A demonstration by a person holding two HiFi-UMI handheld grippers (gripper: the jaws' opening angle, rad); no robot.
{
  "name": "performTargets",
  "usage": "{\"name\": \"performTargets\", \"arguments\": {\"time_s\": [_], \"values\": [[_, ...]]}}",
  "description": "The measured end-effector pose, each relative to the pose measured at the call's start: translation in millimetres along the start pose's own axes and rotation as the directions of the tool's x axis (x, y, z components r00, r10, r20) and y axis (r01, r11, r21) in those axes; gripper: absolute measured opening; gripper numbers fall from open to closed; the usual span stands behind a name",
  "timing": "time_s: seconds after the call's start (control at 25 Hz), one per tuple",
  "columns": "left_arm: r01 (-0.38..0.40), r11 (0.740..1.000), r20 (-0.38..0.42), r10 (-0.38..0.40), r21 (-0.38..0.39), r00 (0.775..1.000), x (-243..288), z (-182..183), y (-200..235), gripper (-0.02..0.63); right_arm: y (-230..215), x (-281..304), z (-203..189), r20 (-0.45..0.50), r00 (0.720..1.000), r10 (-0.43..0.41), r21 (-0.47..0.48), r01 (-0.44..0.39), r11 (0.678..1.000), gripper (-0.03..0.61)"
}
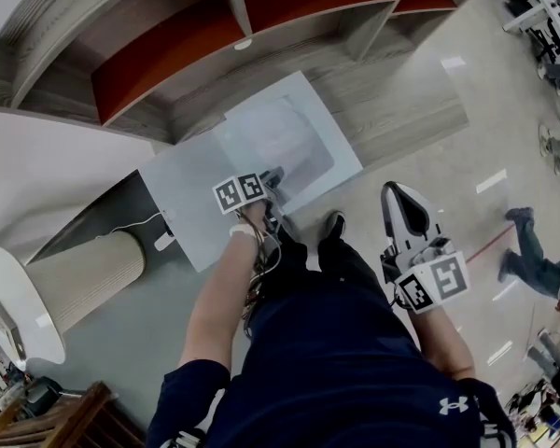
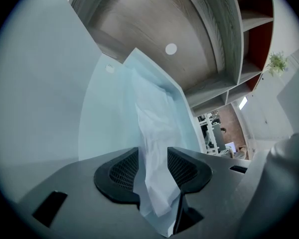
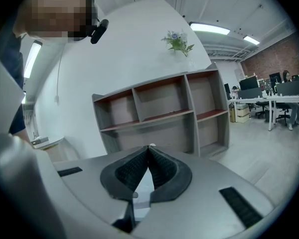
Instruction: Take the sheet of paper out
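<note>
A crumpled white sheet of paper (image 2: pixel 154 118) rises from a pale flat surface (image 2: pixel 102 123) and runs between the jaws of my left gripper (image 2: pixel 152 151). The jaws stand apart, and the pads (image 2: pixel 122 173) do not press on the sheet. In the head view the left gripper (image 1: pixel 273 181) points down at the sheet (image 1: pixel 280 138), which lies on a white box top (image 1: pixel 191 217). My right gripper (image 1: pixel 403 203) hangs off to the right over the floor. Its jaws (image 3: pixel 149 148) are shut tip to tip with nothing between them.
A grey shelf unit with red-brown insides (image 1: pixel 168 54) stands behind the white box. A ribbed beige cylinder (image 1: pixel 84 273) and a round white table (image 1: pixel 5 297) are at the left. A person (image 1: pixel 537 250) stands on the floor at the right. Office desks (image 3: pixel 284 91) lie farther off.
</note>
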State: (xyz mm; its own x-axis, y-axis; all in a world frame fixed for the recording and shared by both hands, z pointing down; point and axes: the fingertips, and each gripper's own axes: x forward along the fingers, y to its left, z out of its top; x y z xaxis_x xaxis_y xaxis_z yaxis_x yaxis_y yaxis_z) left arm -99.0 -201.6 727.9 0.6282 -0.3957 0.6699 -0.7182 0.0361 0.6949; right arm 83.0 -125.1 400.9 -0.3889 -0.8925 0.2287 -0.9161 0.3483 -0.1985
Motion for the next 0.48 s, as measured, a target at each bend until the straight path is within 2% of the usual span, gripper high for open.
{"name": "performTargets", "arguments": {"time_s": [0.24, 0.48], "values": [[-0.046, 0.999, -0.007, 0.046, 0.001, 0.999, 5.5, -7.5, 5.3, 0.169, -13.6, -1.3, -6.5, -0.013, 1.000, -0.003, 0.024, 0.003, 1.000, 0.012], [0.007, 1.000, -0.026, -0.007, -0.002, 1.000, 16.4, -10.4, -12.5, 0.169, -17.4, 1.9, -7.2, -0.016, 1.000, 0.004, 0.031, -0.003, 1.000, 0.012]]}}
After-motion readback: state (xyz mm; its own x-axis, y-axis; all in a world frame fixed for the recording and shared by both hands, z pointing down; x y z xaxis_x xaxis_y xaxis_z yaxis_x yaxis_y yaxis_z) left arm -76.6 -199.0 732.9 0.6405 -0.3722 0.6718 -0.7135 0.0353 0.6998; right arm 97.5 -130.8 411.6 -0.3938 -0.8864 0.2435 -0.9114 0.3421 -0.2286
